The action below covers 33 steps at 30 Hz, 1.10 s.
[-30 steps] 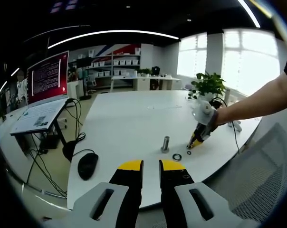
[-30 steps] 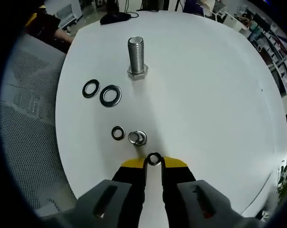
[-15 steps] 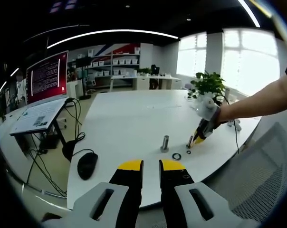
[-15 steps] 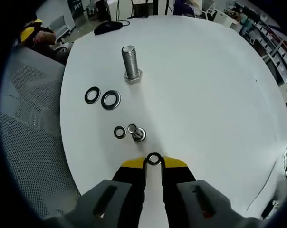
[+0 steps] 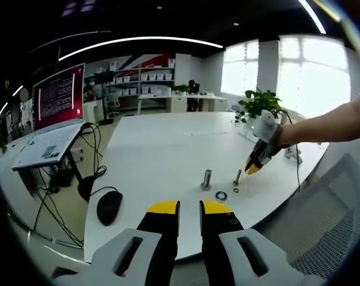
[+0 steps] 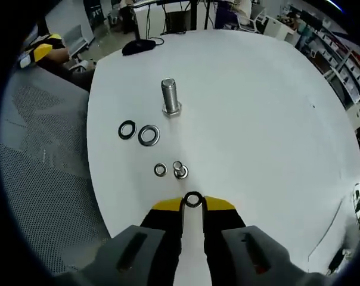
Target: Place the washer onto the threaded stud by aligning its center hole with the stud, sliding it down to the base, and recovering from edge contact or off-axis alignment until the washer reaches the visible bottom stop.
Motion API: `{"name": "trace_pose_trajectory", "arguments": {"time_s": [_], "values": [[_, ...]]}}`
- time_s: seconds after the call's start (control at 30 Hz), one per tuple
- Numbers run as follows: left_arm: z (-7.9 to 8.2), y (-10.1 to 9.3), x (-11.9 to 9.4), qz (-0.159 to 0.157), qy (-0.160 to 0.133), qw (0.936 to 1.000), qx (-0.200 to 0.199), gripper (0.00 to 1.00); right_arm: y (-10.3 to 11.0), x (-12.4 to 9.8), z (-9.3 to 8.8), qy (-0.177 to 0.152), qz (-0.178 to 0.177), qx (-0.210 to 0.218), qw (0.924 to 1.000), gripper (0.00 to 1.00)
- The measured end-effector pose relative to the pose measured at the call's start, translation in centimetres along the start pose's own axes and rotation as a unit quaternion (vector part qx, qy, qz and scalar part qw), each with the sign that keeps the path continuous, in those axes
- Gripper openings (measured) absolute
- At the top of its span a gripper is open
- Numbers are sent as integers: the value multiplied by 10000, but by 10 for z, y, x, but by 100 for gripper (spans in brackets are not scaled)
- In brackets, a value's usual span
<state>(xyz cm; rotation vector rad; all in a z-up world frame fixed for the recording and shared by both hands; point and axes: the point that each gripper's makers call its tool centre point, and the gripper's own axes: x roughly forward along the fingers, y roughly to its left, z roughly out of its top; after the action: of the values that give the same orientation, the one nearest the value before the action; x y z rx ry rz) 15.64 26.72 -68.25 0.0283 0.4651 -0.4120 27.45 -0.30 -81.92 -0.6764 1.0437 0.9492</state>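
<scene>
In the right gripper view my right gripper (image 6: 193, 204) is shut on a small washer (image 6: 193, 199) pinched edge-on between its yellow tips, lifted above the white table (image 6: 257, 119). Below it stand a small threaded stud (image 6: 179, 170) with a small washer (image 6: 160, 170) beside it. Farther off rises a large threaded stud (image 6: 170, 97), with a dark washer (image 6: 127, 129) and a silver washer (image 6: 148, 134) lying near it. In the left gripper view my left gripper (image 5: 189, 210) hovers off the table's near edge, jaws close together with nothing between them; the right gripper (image 5: 255, 163) hangs above the small stud (image 5: 237, 177), right of the large stud (image 5: 207, 179).
A black mouse (image 5: 109, 207) with its cable lies at the table's left corner. A laptop (image 5: 52, 143) and a red-lit monitor (image 5: 59, 97) stand on a desk to the left. A potted plant (image 5: 261, 107) sits at the far right. A mesh chair (image 6: 43, 179) borders the table.
My right gripper has risen away from the table with the washer still in it; the studs and loose washers look smaller. The left gripper has stayed put.
</scene>
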Motion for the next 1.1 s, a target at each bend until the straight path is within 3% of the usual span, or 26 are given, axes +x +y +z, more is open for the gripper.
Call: {"name": "trace_pose_trajectory", "arguments": {"time_s": [0.4,0.7,1.1], "values": [[0,1,-1,22,-22,10000,-14,11,11,-16,21,-312,44,-68,9995,13],[1,1,-1,28,-26,10000,-13,11,17,-15,34,-460,67,-245,9986,13],[1,1,-1,41,-38,10000,-25,11,15,-2,36,-333,0,-550,9979,13]]}}
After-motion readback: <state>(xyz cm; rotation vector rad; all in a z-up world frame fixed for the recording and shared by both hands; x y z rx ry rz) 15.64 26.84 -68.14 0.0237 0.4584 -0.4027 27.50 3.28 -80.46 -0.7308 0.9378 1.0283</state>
